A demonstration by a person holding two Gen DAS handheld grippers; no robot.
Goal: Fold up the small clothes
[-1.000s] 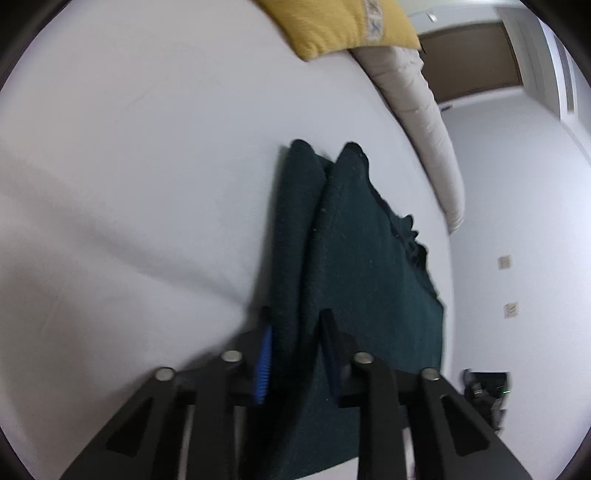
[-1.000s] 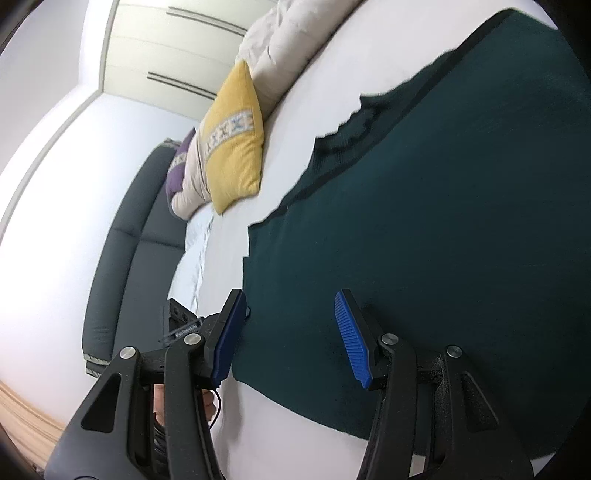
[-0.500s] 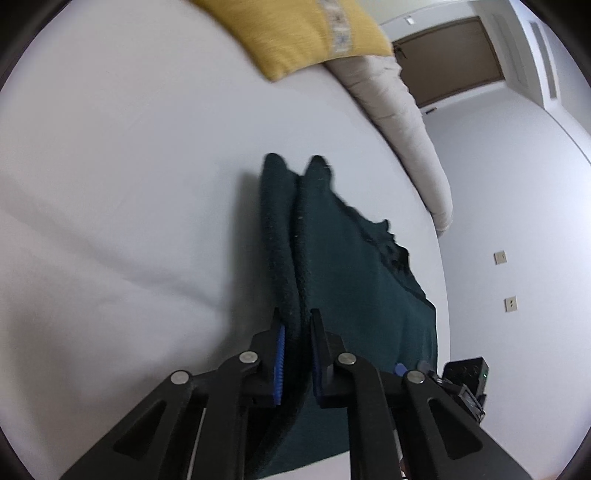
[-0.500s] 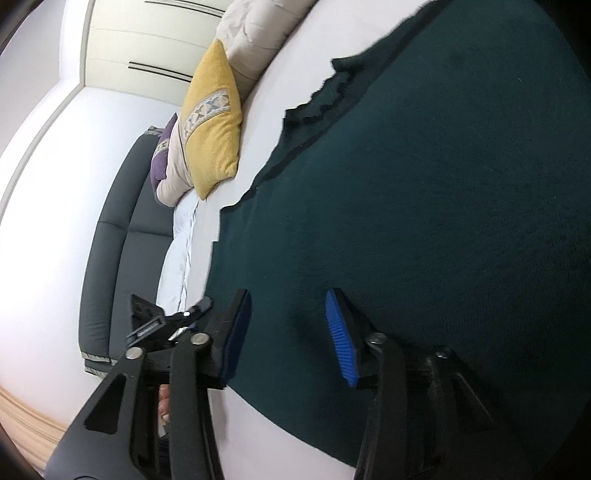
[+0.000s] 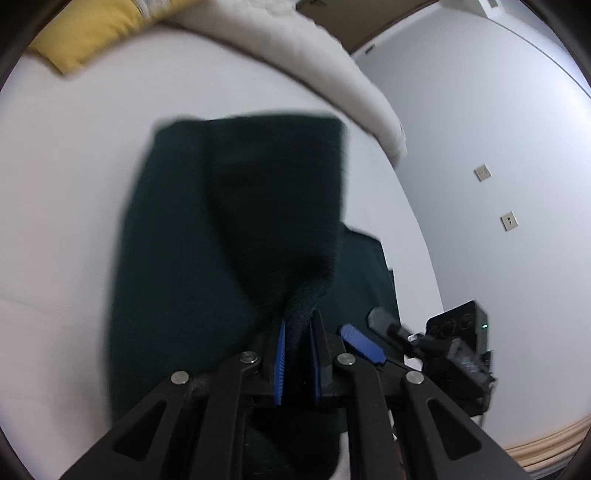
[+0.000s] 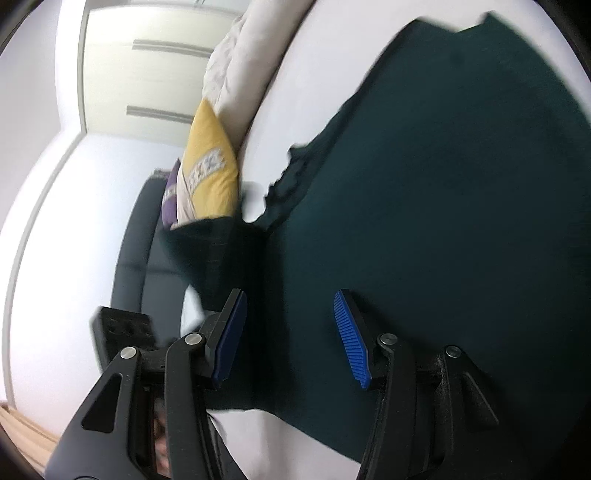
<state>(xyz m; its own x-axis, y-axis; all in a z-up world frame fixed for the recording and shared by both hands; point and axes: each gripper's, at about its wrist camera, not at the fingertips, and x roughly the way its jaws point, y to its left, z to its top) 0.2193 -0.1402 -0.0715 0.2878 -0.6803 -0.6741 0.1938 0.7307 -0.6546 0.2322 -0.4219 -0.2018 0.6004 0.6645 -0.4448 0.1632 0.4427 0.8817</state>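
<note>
A dark green knit garment [image 5: 207,236] lies on a white bed sheet [image 5: 66,177]. My left gripper [image 5: 297,328] is shut on a bunched edge of the garment and holds that part lifted, so the fabric drapes over itself. In the right wrist view the garment [image 6: 443,184] spreads flat across the sheet [image 6: 288,110], with a lifted flap at its left edge. My right gripper [image 6: 290,317] is open, its blue pads [image 6: 349,332] just above the garment's near edge, holding nothing. It also shows in the left wrist view [image 5: 436,343], close on the right.
A yellow cushion [image 5: 92,26] and a cream duvet roll [image 5: 325,59] lie at the bed's far side. The cushion [image 6: 210,173] also shows in the right wrist view beside a dark sofa [image 6: 136,251]. A grey wall [image 5: 498,147] with sockets lies beyond the bed.
My left gripper closed on the garment's edge and lifted it, folding the fabric over toward the right. My right gripper stayed open and shifted slightly over the garment's near edge.
</note>
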